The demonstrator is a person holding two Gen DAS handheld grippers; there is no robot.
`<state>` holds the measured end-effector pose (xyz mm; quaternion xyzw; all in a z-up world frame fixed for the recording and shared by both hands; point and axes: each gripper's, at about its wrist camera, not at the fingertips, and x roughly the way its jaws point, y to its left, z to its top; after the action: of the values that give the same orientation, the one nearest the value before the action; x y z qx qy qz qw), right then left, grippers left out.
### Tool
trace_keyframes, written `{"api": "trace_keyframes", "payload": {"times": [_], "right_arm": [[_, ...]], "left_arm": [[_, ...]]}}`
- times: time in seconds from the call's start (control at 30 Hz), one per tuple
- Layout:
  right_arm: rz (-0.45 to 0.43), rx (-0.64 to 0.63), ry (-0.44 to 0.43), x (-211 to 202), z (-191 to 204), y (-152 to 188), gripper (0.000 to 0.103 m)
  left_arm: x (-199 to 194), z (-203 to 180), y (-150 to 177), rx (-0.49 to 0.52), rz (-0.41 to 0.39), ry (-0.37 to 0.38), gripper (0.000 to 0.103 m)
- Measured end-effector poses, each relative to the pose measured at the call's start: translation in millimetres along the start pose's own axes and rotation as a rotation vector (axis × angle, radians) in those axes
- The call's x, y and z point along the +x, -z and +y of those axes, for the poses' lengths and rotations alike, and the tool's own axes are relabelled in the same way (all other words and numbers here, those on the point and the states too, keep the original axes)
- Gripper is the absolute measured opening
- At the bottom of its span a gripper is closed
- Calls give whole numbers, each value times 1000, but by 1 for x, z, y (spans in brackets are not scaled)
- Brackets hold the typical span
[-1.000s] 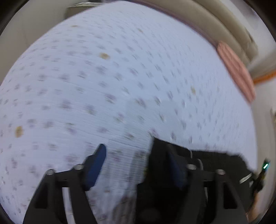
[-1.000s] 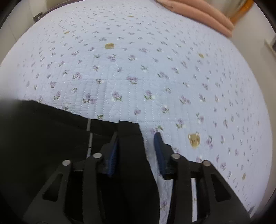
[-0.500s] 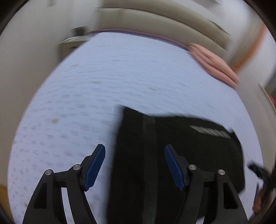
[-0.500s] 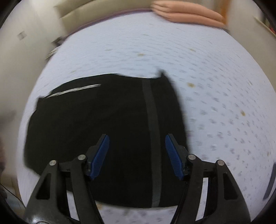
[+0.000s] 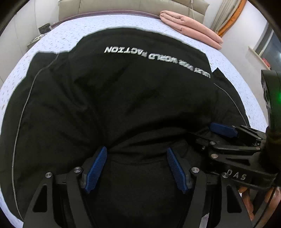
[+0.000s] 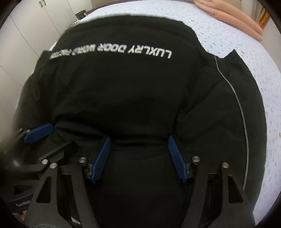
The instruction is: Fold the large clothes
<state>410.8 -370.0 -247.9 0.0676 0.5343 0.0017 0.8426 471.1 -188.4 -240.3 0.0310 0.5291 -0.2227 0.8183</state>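
A black garment [image 5: 140,87] with white lettering lies spread on the flowered bedspread [image 5: 237,70], grey piping running down both sides. My left gripper [image 5: 136,152] hangs open over its near middle edge, a ridge of black fabric lying between the blue pads without being pinched. Close to its right is my right gripper, one blue pad [image 5: 223,128] showing. In the right wrist view the right gripper [image 6: 138,142] also stands open over the same garment [image 6: 131,87], the left gripper's pad [image 6: 38,132] beside it.
A folded pink blanket [image 5: 191,28] lies at the bed's far right corner, below a beige headboard [image 5: 123,5]. A nightstand [image 5: 40,33] stands at the far left, white cupboards [image 6: 31,21] beyond. A hand [image 5: 245,198] holds the right gripper.
Both grippers swung from the garment's outer sides to its near middle edge. The right gripper let go of the black fabric and opened. The garment now fills both views.
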Motion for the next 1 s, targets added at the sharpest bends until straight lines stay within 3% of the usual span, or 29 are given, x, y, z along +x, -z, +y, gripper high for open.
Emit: {"api": "trace_keyframes", "payload": {"times": [0.2,0.3,0.4,0.47,0.5,0.53,0.7,0.87,1.0], "right_arm": [[11,13,-47,-9,-8,-11,66],[-82,53,-95,-43,-19,-30,66],[-133,90,34,-47,-29,-55,66],[-73,134,96,-22,-43,-64,67],[11,153,94,4,-50,-65,70],[58,165,65,22,-56,-64,73],[40,139,53,30,-59,-63,76],[3,147,-29,2,-61,-49,76],[-51,164,-55,-37,-76,-23,77]], "left_arm": [[-16,-5,-9,27,-21,15,73],[-46,11,-28,-31,-106,20,73],[-49,42,-51,-156,-114,-25,73],[-22,66,-63,-212,-33,-130,73],[-12,76,-60,-218,-8,-147,76],[-3,82,-59,-225,11,-133,77],[5,80,-57,-156,1,-148,80],[-6,84,-56,-159,-6,-96,80],[-38,94,-45,-142,-64,-83,80]]}}
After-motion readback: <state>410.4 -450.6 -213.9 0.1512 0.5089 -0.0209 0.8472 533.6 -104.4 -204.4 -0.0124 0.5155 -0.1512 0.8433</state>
